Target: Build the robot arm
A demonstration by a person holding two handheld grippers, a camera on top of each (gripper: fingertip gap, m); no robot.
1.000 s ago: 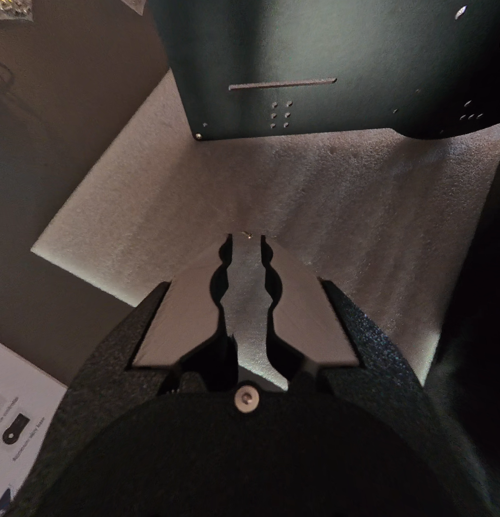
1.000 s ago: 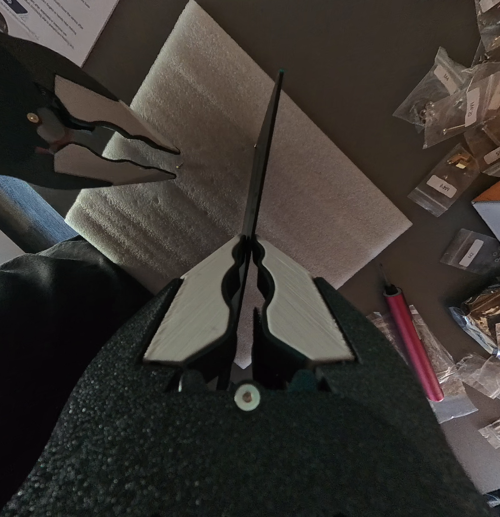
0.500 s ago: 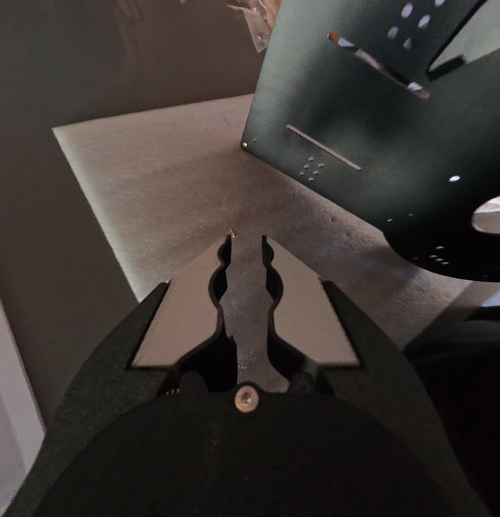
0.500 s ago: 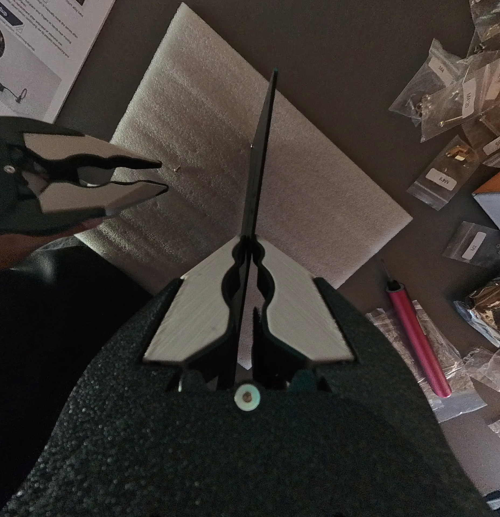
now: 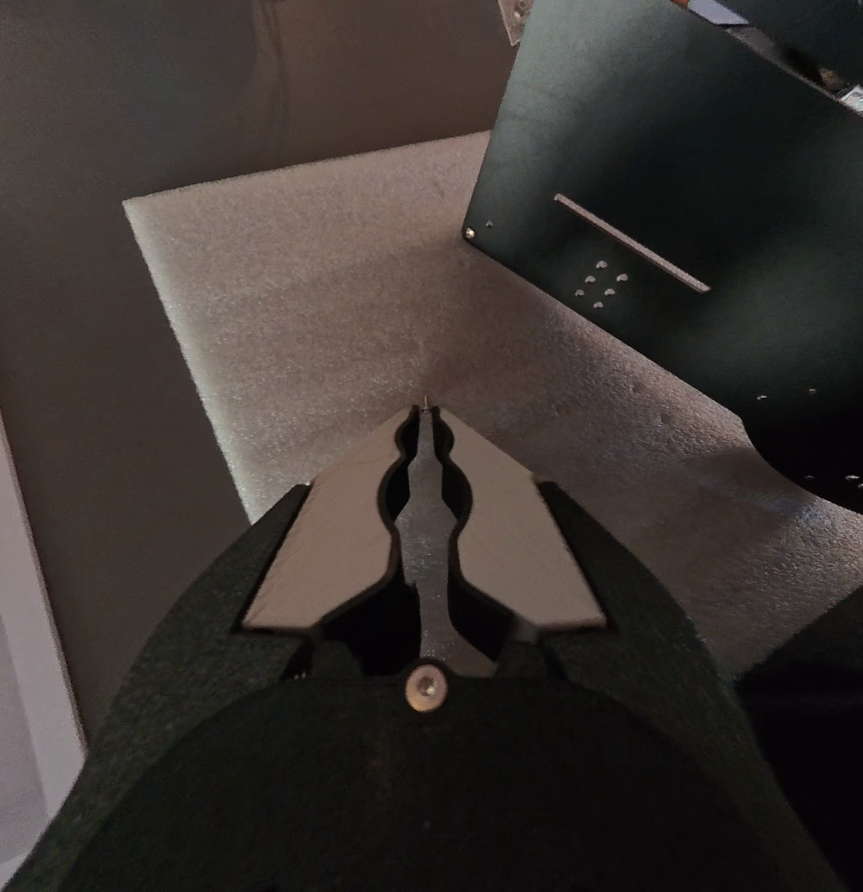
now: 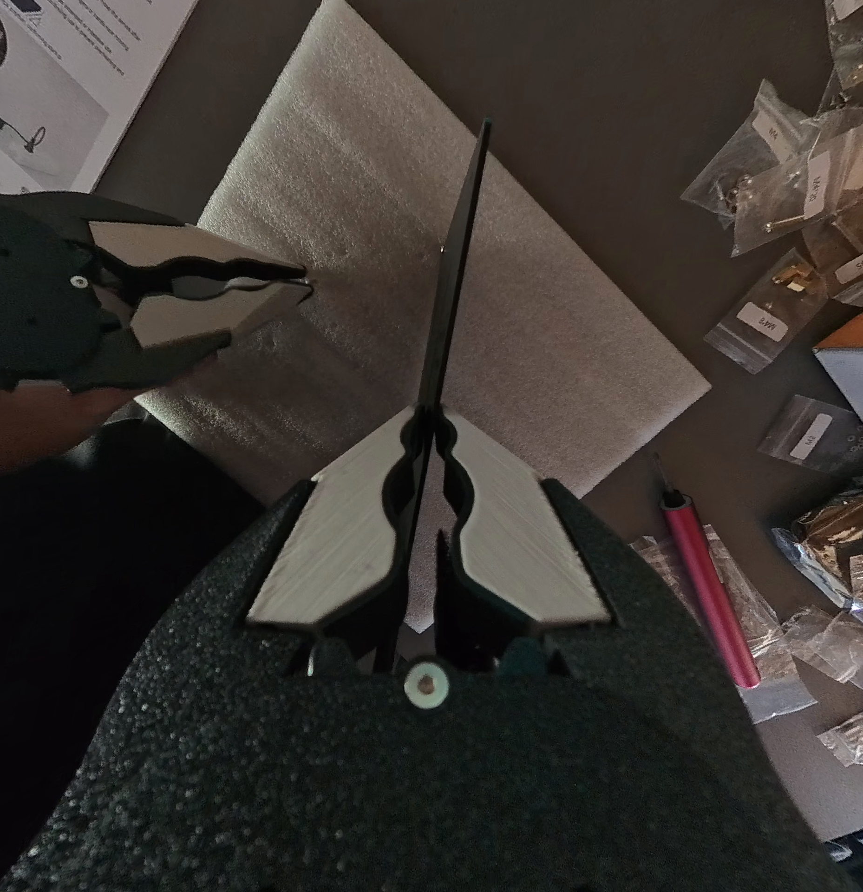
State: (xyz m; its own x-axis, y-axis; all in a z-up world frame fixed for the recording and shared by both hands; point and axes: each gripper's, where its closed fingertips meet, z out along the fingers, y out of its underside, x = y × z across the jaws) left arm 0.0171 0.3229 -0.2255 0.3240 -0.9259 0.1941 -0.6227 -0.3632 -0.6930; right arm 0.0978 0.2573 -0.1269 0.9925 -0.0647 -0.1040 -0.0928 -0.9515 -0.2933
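We keep the left gripper (image 5: 425,410) fingers pinched on the tiny metal screw (image 5: 425,400) (barely visible) over the white foam sheet (image 5: 323,289), while the right gripper (image 6: 428,412) stays steady, clamped on the thin black metal plate (image 6: 461,251).

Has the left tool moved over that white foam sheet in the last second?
Yes. The left tool has shifted rightward across the foam sheet, toward the black plate.
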